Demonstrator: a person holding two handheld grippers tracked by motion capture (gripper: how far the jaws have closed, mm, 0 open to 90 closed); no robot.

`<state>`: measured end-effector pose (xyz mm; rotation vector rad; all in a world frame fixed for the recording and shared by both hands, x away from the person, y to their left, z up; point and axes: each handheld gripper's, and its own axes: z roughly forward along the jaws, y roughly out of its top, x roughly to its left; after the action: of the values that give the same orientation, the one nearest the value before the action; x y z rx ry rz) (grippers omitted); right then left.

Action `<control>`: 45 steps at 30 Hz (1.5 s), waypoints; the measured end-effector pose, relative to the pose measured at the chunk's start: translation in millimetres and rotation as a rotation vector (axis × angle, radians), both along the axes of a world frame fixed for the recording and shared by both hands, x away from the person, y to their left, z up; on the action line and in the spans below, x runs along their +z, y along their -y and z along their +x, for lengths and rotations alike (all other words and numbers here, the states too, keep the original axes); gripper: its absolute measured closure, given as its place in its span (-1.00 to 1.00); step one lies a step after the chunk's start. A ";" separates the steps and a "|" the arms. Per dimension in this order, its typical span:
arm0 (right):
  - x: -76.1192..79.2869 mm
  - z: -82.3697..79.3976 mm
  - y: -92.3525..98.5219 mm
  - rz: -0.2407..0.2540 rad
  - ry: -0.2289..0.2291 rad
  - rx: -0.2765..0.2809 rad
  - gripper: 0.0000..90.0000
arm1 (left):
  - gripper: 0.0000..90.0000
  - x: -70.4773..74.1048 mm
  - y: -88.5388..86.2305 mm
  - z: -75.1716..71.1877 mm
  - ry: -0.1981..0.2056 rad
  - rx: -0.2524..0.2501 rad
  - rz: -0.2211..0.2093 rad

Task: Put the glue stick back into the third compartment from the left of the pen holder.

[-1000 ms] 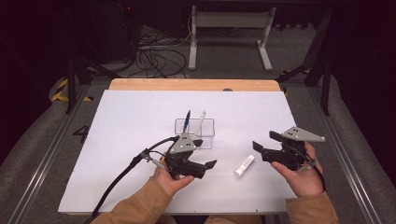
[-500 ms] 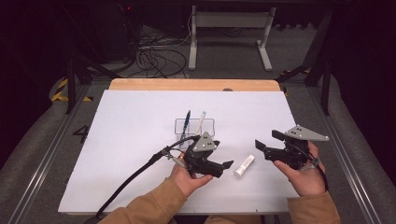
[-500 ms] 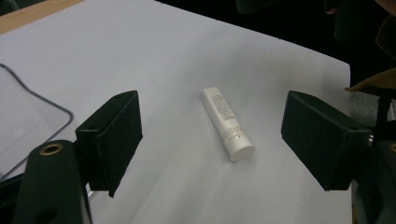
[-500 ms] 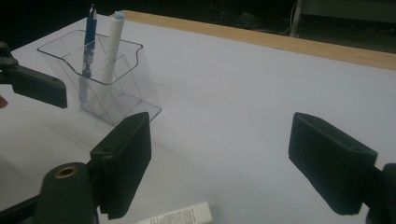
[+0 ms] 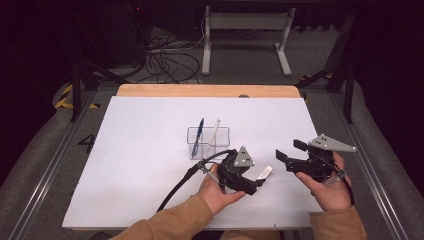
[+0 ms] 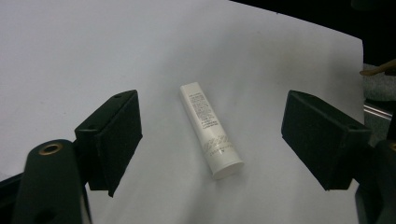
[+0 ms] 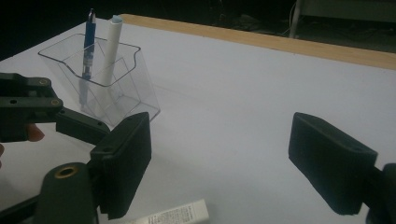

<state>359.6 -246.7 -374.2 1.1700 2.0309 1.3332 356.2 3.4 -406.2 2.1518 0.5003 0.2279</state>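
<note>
A small white tube (image 6: 211, 130) with fine print lies flat on the white table (image 6: 93, 46).

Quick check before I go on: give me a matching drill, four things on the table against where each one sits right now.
Things:
1. white tube
2. blue pen
3. left gripper
4. right gripper

Places:
A. standing in the clear holder
B. held off to the right, jaws open
C. lying flat on the white sheet
D. over the tube, jaws open either side of it

Pairs: 1-C, 2-A, 3-D, 4-B
</note>
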 end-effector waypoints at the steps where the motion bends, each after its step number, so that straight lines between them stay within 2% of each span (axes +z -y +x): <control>1: 0.2 0.0 0.0 0.001 0.000 0.001 -0.51 | -0.52 -0.2 0.1 0.2 -0.002 0.002 0.002; 6: 0.4 0.1 -0.8 0.003 0.002 0.002 -0.51 | -0.51 -1.7 1.4 1.0 -0.014 0.004 -0.008; 11: 0.1 0.2 -0.2 0.001 -0.002 0.000 -0.51 | -0.49 -5.9 4.1 2.2 -0.028 0.015 0.002; 16: 0.0 0.2 0.5 0.002 -0.003 0.001 -0.51 | -0.39 -12.7 8.3 2.1 -0.031 0.034 0.024; 19: 0.2 -0.2 0.7 0.004 -0.004 0.000 -0.51 | -0.35 -17.5 10.2 2.2 -0.050 0.041 0.033; 24: 0.1 -0.2 0.7 0.002 -0.002 0.001 -0.51 | -0.30 -26.7 15.1 2.5 -0.058 0.040 0.061; 36: -0.4 0.0 0.6 0.003 -0.006 0.004 -0.51 | -0.24 -44.0 26.4 1.5 -0.056 0.049 0.112; 38: -0.5 0.0 0.7 0.003 -0.006 0.004 -0.51 | -0.20 -45.5 28.0 1.6 -0.053 0.066 0.125; 44: -1.3 0.4 0.4 -0.001 -0.008 0.005 -0.51 | -0.03 -49.1 31.0 1.9 -0.059 0.065 0.136; 45: -1.4 0.4 0.4 0.000 -0.009 0.005 -0.51 | 0.00 -50.1 31.7 2.1 -0.057 0.070 0.125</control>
<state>360.0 -247.1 -375.6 1.1736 2.0415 1.3321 358.2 -28.3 -456.3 2.2702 0.6086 0.2426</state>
